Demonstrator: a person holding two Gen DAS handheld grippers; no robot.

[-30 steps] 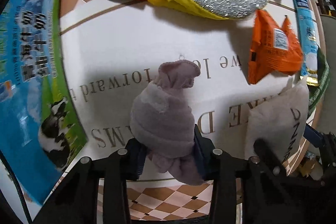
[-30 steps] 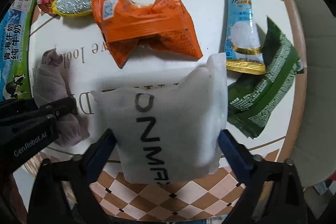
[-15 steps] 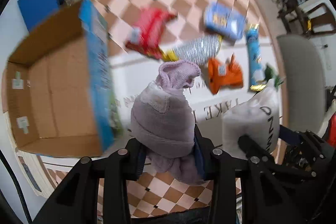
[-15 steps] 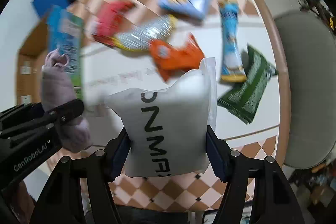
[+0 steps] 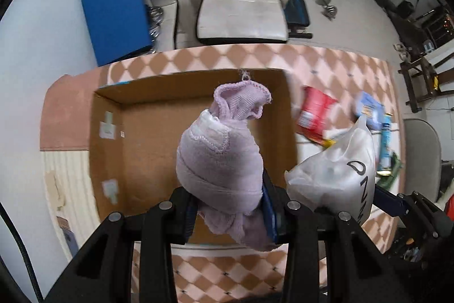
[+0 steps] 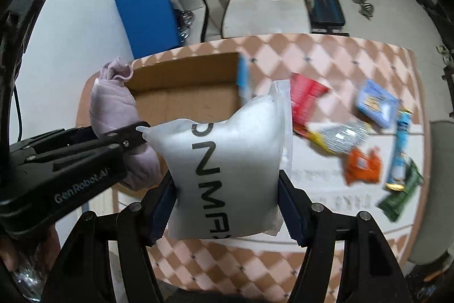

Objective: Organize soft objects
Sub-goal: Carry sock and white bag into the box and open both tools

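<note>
My left gripper (image 5: 227, 206) is shut on a rolled lilac sock bundle (image 5: 221, 158) and holds it high above an open cardboard box (image 5: 142, 138). My right gripper (image 6: 227, 206) is shut on a white soft pouch with black letters (image 6: 227, 175), held in the air just right of the left gripper. The pouch also shows in the left wrist view (image 5: 334, 175), and the sock bundle shows in the right wrist view (image 6: 113, 110). The box (image 6: 184, 95) looks bare inside.
Snack packets lie on the table right of the box: a red one (image 6: 306, 101), a silver-and-yellow one (image 6: 340, 135), an orange one (image 6: 363, 166), blue ones (image 6: 374, 104) and a green one (image 6: 403, 195). A white chair (image 5: 241, 16) and a blue mat (image 5: 116, 22) stand beyond the table.
Both grippers have lifted their loads off the table and swung left, from above the packets to above the open box. The right gripper closed on the pouch.
</note>
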